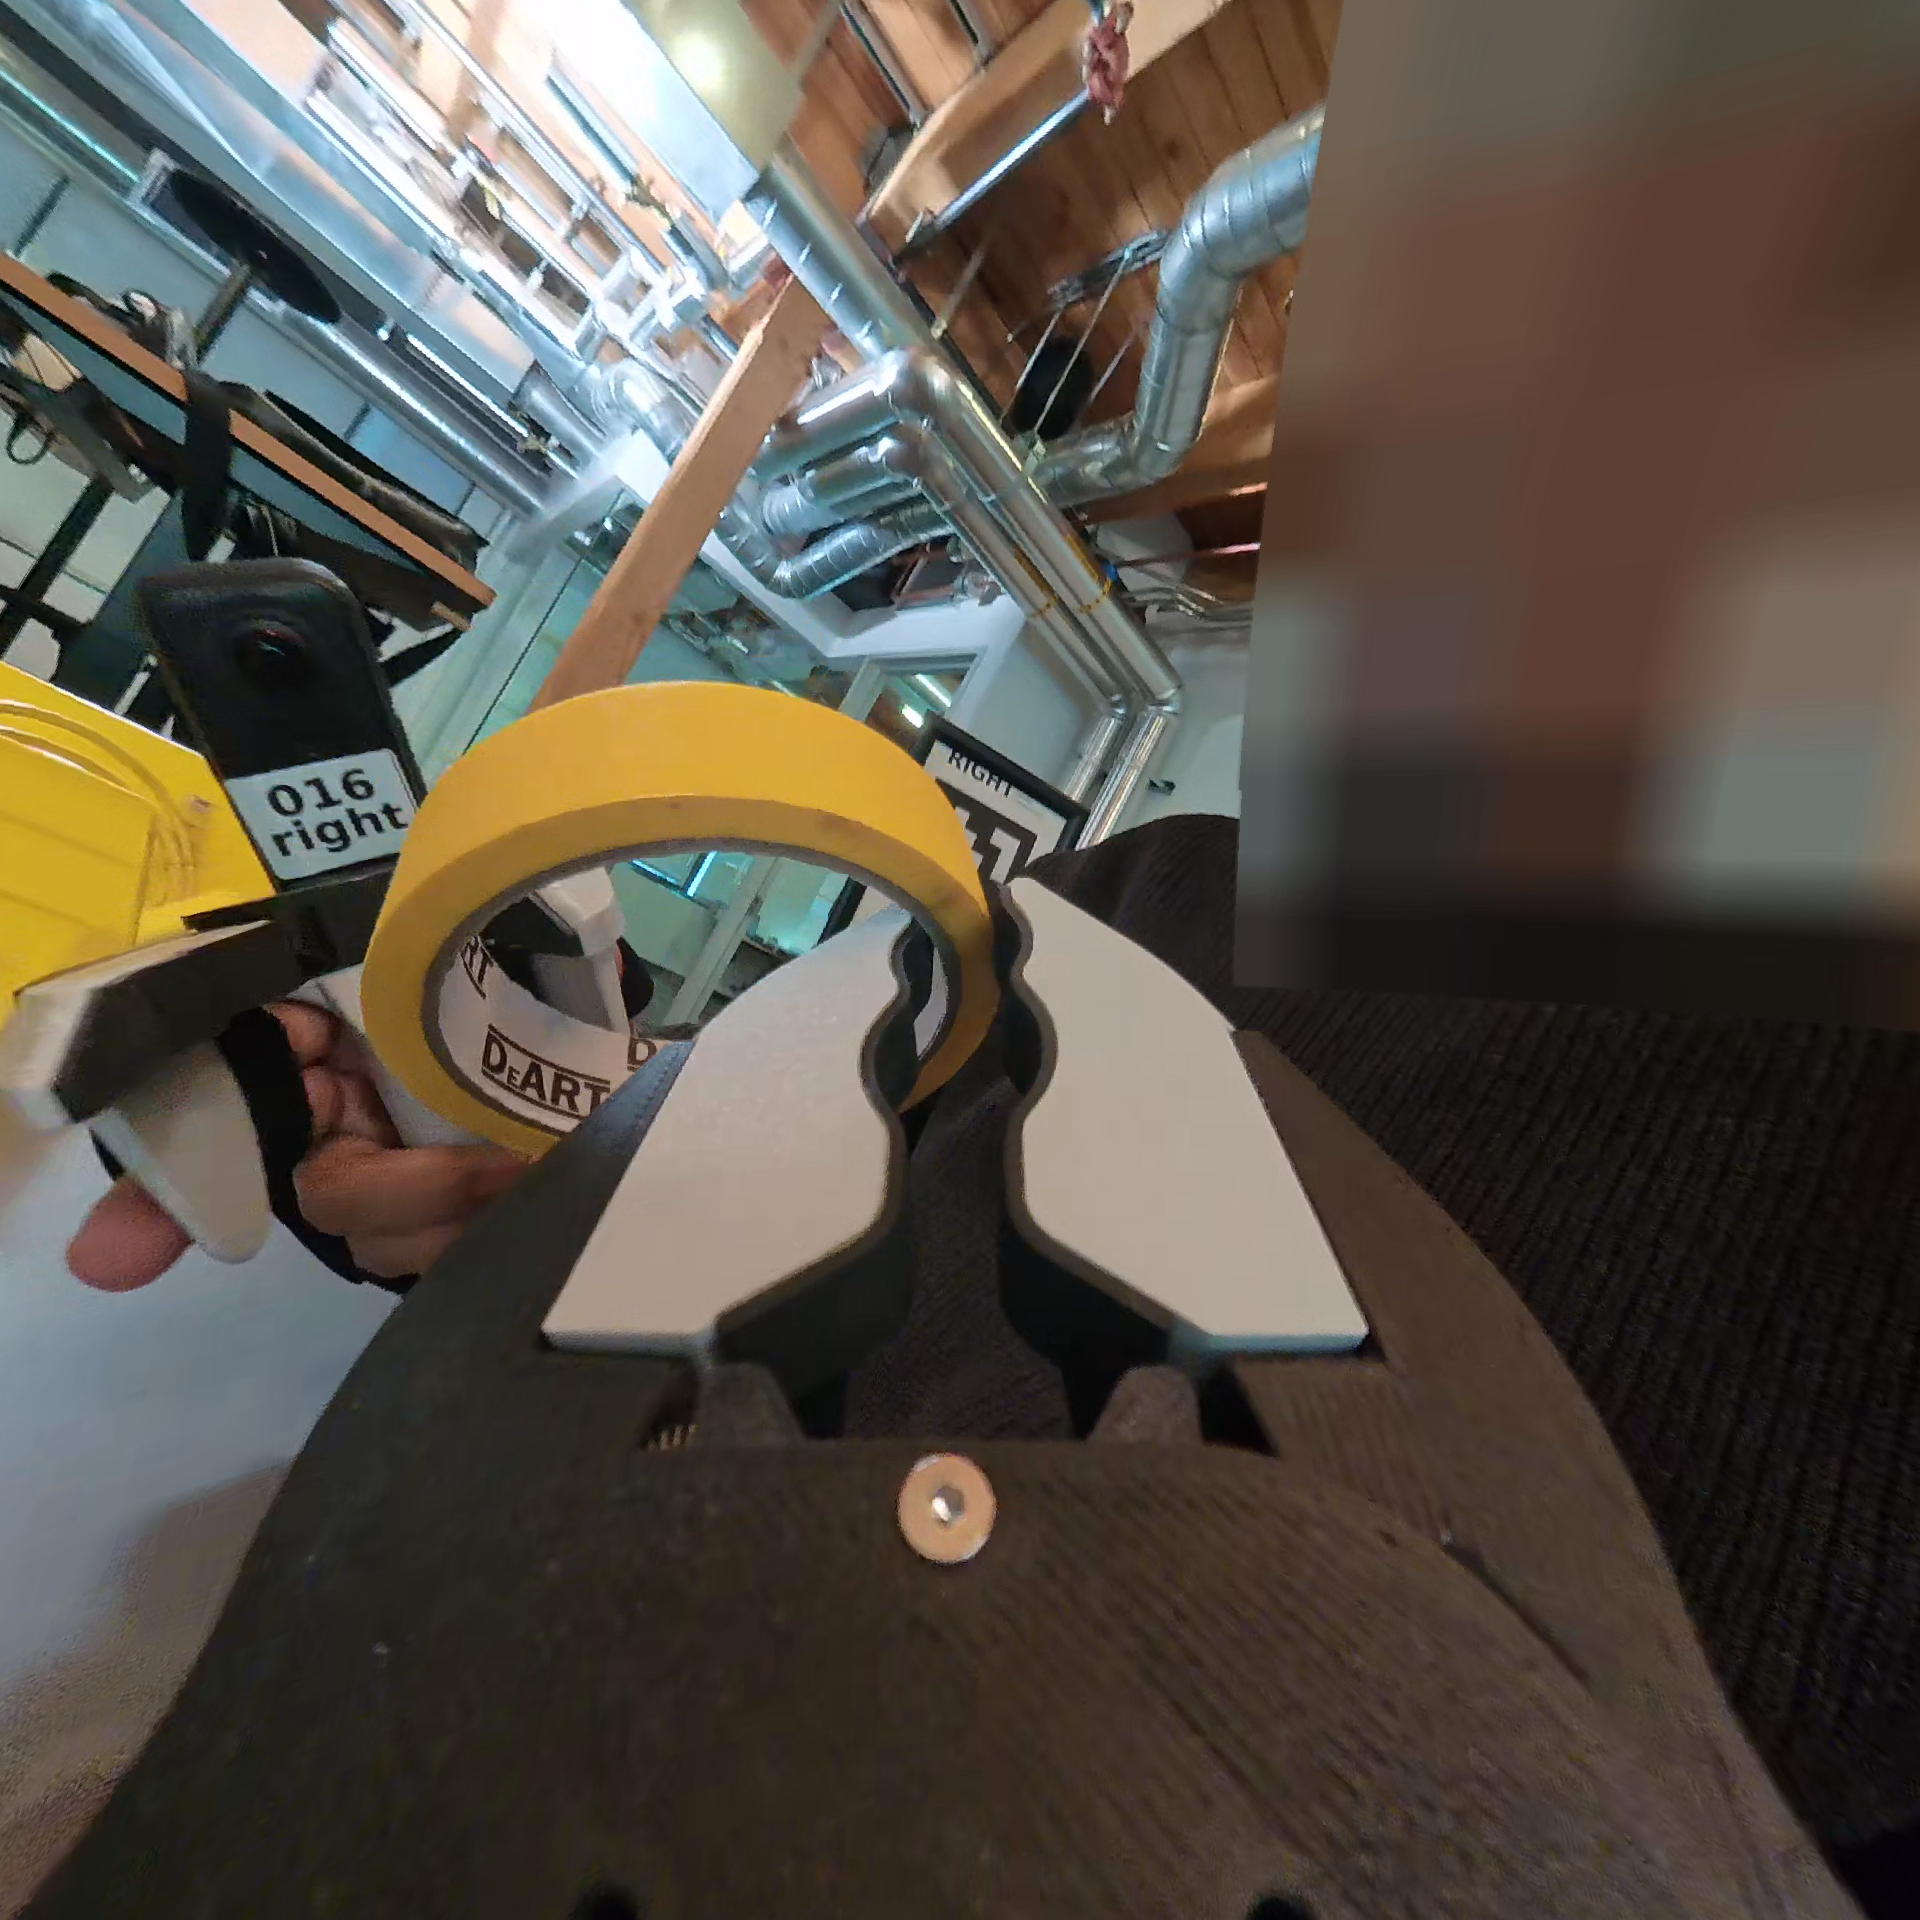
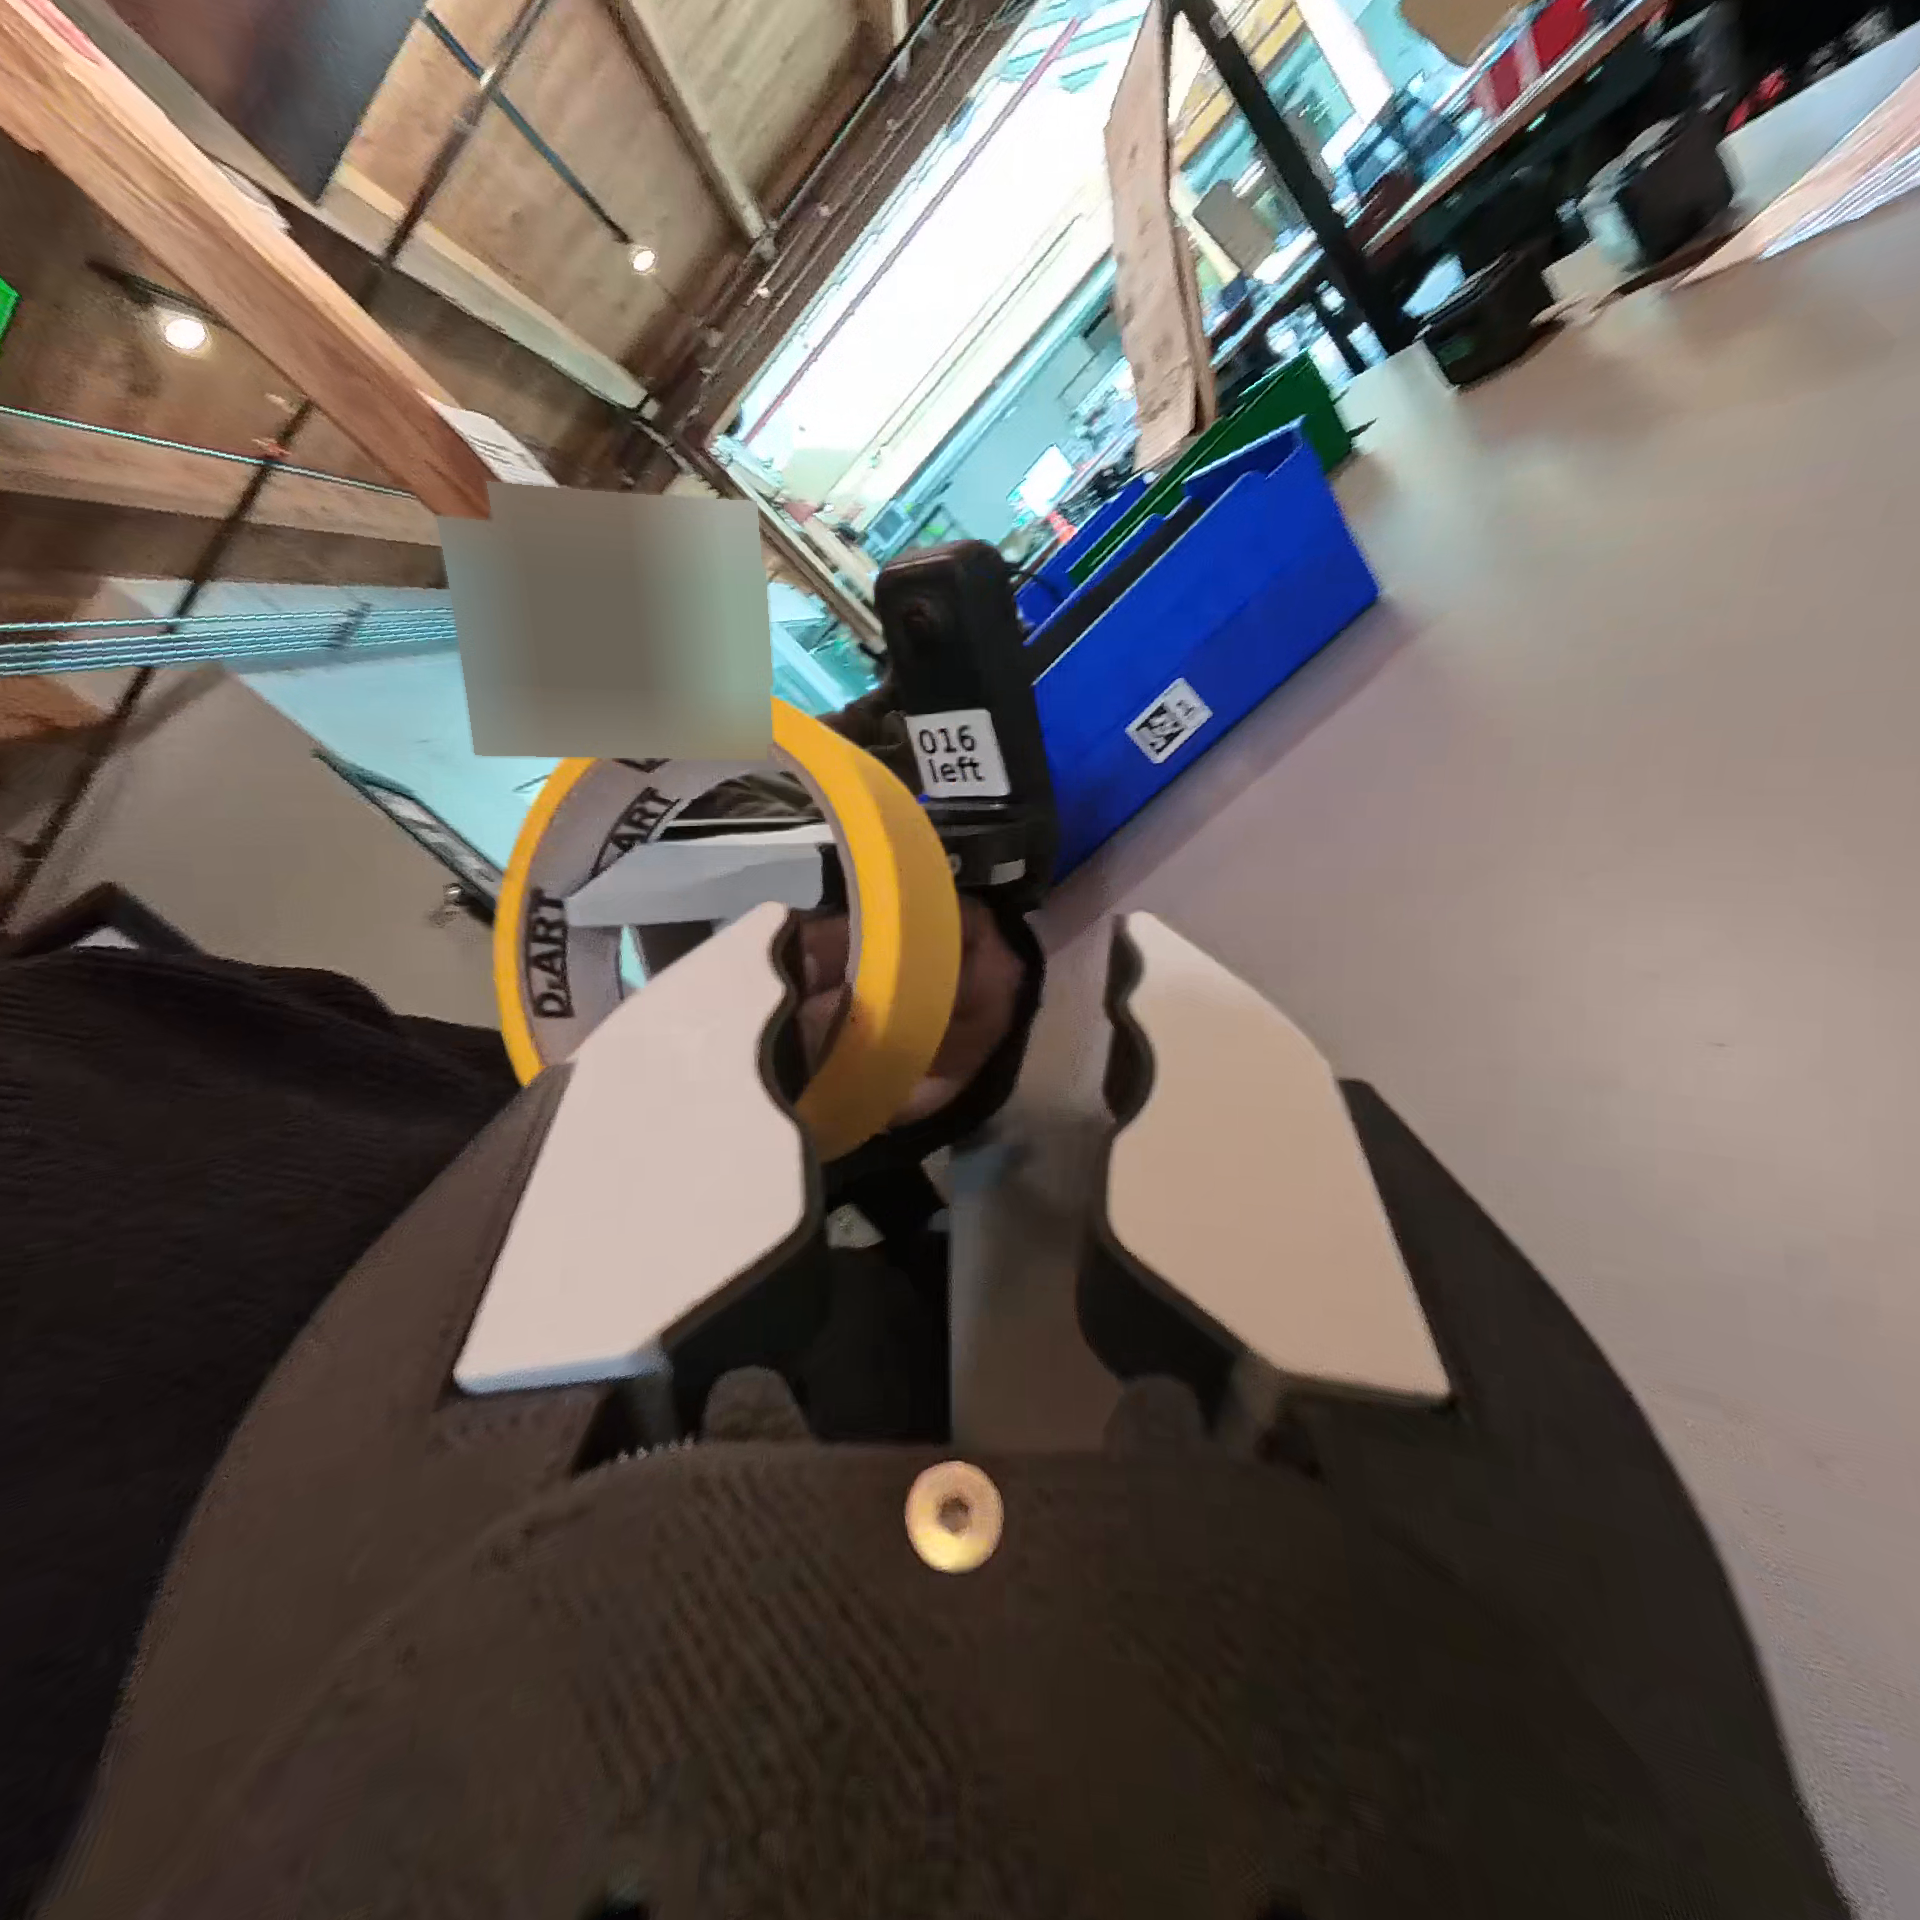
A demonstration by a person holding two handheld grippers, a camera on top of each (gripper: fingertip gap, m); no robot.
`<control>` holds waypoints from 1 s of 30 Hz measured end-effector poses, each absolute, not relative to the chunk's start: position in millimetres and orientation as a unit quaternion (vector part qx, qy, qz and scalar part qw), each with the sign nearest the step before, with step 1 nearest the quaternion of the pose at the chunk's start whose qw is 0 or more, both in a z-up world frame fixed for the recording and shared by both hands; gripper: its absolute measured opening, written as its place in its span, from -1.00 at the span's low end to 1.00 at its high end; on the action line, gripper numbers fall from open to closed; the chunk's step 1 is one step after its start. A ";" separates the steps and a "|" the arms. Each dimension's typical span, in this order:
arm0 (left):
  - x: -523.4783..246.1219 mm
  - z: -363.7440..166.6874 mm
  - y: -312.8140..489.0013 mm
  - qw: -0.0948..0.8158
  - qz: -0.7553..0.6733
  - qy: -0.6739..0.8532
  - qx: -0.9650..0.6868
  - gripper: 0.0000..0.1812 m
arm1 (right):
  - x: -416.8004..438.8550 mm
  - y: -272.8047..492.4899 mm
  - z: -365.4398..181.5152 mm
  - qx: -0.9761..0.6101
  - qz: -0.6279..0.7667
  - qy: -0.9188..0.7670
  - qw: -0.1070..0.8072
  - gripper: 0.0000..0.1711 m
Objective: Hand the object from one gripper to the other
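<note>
A yellow masking-tape roll [image 1: 675, 769] is held in the air between the two grippers. My left gripper [image 1: 961, 925] is shut on the roll's right wall, one finger inside the ring and one outside. In the left wrist view the right gripper comes in from the left, and one of its fingers [image 1: 594, 951] reaches inside the ring. In the right wrist view my right gripper [image 2: 951, 925] is open wide. It straddles the roll's [image 2: 904, 883] near wall without pinching it. Behind the roll, a white finger [image 2: 707, 883] of the left gripper shows through the ring.
Blue bins [image 2: 1195, 644] and a green bin [image 2: 1278, 416] stand on the pale floor behind. A person's hand [image 1: 384, 1164] holds the right gripper, and dark knit clothing [image 1: 1558, 1195] lies close below. A desk [image 1: 312, 457] stands far left.
</note>
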State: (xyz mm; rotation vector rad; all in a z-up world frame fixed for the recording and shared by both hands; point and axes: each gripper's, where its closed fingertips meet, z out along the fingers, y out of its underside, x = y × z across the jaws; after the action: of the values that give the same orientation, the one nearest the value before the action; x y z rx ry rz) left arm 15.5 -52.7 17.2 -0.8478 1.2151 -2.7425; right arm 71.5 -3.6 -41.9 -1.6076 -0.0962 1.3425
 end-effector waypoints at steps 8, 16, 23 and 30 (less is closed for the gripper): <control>17.9 12.6 -59.5 0.010 -0.869 0.410 -0.278 -0.85 | 64.3 -13.4 -42.0 -0.678 0.546 -0.089 0.485 -0.81; 29.2 3.1 -56.0 0.031 -0.854 0.411 -0.317 -0.83 | 84.1 -5.0 -46.7 -0.717 0.456 -0.083 0.520 -0.87; 45.4 -3.3 -21.3 0.063 -0.857 0.335 -0.387 -0.63 | 132.5 5.2 -54.4 -0.749 0.383 -0.021 0.541 -0.88; 48.1 -5.1 -3.4 0.067 -0.863 0.289 -0.409 -0.63 | 167.3 2.6 -36.8 -0.747 0.300 -0.012 0.593 -0.88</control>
State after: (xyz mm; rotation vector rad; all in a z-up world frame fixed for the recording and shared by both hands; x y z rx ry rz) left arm 48.1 -3.4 -5.1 -1.2320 0.8722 -2.6012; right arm 167.3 2.6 -36.8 -1.7374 -0.0286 0.6963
